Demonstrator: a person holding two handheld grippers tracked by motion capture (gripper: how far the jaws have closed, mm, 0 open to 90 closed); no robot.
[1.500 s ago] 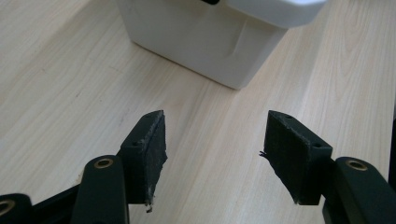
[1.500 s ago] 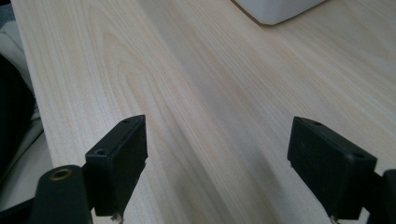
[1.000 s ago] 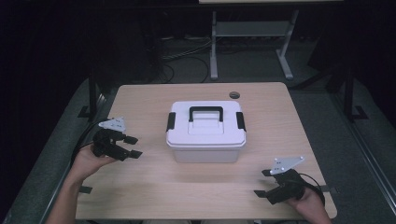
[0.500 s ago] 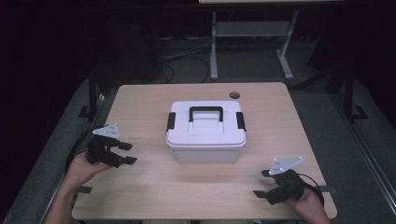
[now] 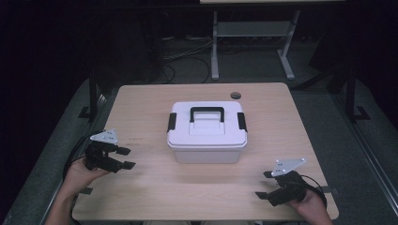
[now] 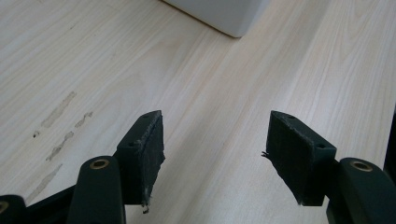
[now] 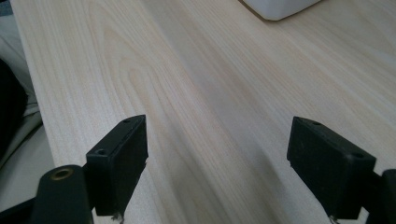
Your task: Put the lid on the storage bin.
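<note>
Currently, your left gripper [image 5: 123,158] at the lower left of the high view and your right gripper [image 5: 266,185] at the lower right both stand wide open, holding nothing. The white storage box [image 5: 207,132] sits at centre frame on the table [image 5: 155,197], well apart from both. Its lid seems latched, though the clips are small here. Everything remains to do. Its long axis and black handle [image 5: 206,113] run left-right across the frame.
</note>
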